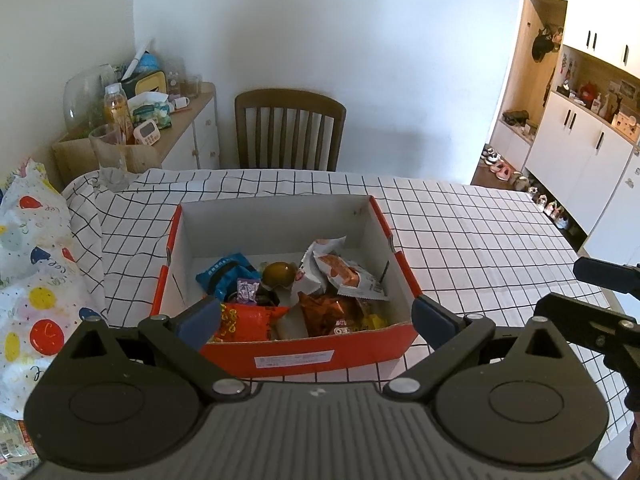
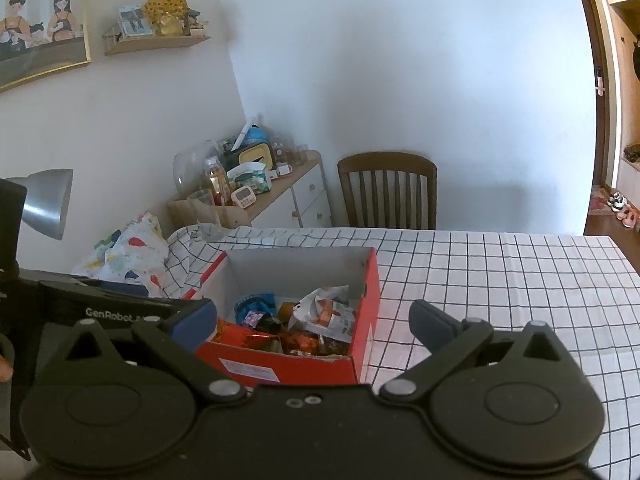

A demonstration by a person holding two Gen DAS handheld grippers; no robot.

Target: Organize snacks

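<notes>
Checked tablecloth (image 1: 460,240), snack box (image 1: 296,354) between left tongs (image 1: 316,318)

Home dining room: checked tablecloth (image 1: 460,232), wooden chair (image 1: 290,132), family pictures (image 2: 40,20).

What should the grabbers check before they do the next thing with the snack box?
1. Left gripper open, holding nothing: ok.
2. Right gripper open, holding nothing: ok.
3. Red box upright on the checkered tablecloth, top open: ok.
4. Snacks inside the box, such as the blue packet and white-orange packet: ok.
5. Snacks tidy rather than heaped: not ok.
6. Snacks left outside the box: cannot tell.
</notes>
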